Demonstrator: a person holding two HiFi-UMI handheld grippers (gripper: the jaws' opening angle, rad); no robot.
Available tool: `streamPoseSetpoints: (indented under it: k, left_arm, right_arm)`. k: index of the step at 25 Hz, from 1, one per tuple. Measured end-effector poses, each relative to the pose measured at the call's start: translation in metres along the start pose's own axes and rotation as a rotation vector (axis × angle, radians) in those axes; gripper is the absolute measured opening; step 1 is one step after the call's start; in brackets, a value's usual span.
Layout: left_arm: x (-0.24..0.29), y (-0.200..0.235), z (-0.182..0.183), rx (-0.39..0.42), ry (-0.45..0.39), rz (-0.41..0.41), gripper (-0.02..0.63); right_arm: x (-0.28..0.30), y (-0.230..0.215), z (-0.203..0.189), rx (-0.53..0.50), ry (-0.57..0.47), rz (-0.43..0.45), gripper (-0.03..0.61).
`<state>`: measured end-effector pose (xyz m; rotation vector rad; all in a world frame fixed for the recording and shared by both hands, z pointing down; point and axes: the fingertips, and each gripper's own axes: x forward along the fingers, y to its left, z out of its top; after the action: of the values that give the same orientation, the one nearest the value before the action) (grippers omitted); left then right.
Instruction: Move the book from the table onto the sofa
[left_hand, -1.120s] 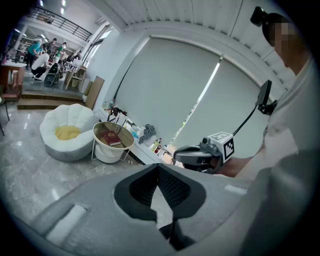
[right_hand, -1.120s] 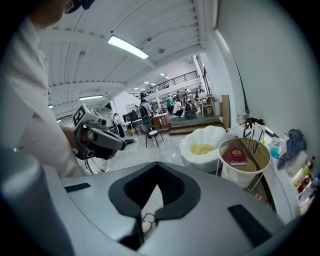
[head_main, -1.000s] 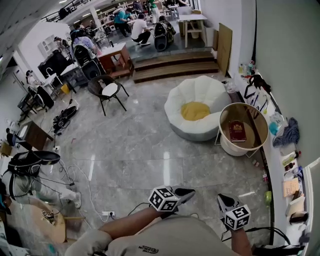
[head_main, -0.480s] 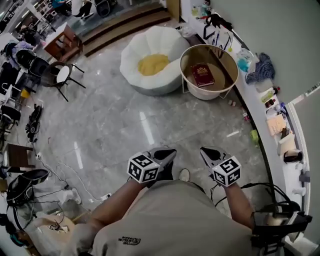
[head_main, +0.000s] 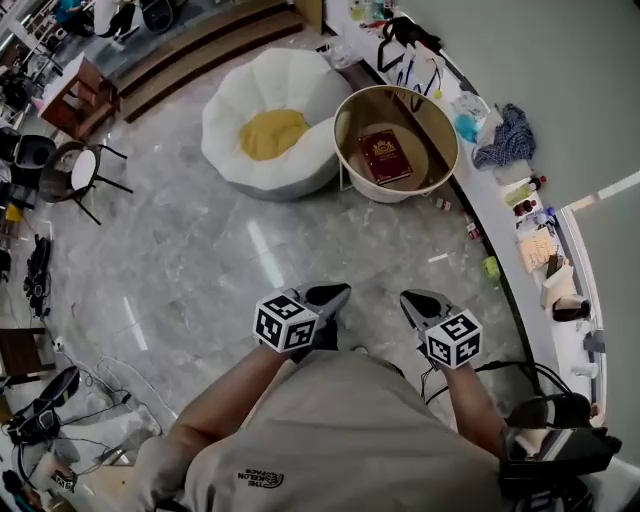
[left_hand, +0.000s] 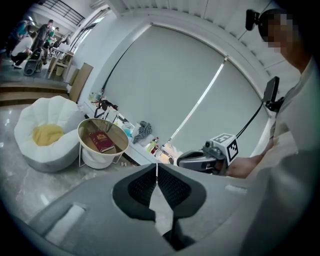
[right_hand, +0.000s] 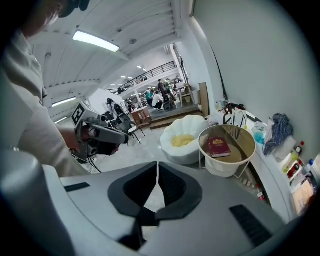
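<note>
A dark red book (head_main: 384, 157) lies flat on a small round table (head_main: 442, 118) with a raised rim. It also shows in the left gripper view as the book (left_hand: 101, 141) and in the right gripper view as the book (right_hand: 218, 147). Beside the table sits a white beanbag sofa (head_main: 296, 90) with a yellow cushion (head_main: 271, 133). My left gripper (head_main: 336, 294) and right gripper (head_main: 412, 300) are held side by side close to my body, well short of the table. Both are shut and hold nothing.
A low ledge (head_main: 510, 215) along the right wall carries bottles, cloths and bags. Wooden steps (head_main: 200, 55) rise behind the sofa. A black chair (head_main: 70, 175) stands at the left, and cables (head_main: 95, 390) trail over the grey marble floor (head_main: 200, 260).
The view has swung and closed in: the table, book and sofa now sit nearer and more central. Both grippers have come forward together, still shut.
</note>
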<state>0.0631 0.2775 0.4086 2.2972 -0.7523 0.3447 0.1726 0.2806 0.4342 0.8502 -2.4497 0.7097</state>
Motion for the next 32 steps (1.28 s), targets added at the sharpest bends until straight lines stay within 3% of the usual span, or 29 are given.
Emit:
streamPoseSetpoints:
  k: [4, 6, 9, 17, 24, 32]
  left_arm:
    - [0.000, 0.046, 0.035, 0.042, 0.035, -0.046, 0.009]
    - [-0.003, 0.072, 0.044, 0.054, 0.065, -0.063, 0.015]
    - [-0.001, 0.111, 0.058, 0.072, 0.101, -0.050, 0.038]
    - [0.029, 0.174, 0.090, -0.019, 0.093, -0.036, 0.083]
    - [0.088, 0.234, 0.110, -0.063, 0.155, 0.029, 0.085]
    - [0.192, 0.312, 0.134, -0.223, 0.246, 0.052, 0.116]
  right_arm:
    - [0.043, -0.020, 0.047, 0.016, 0.007, -0.046, 0.035]
    - [0.065, -0.023, 0.062, 0.035, 0.012, -0.063, 0.100]
    - [0.092, -0.029, 0.083, 0.040, 0.024, -0.074, 0.101]
    - [0.137, -0.082, 0.107, 0.068, 0.077, -0.100, 0.101]
    - [0.183, -0.177, 0.119, 0.154, 0.072, -0.096, 0.101]
    - [0.261, -0.331, 0.112, 0.207, 0.181, -0.077, 0.109]
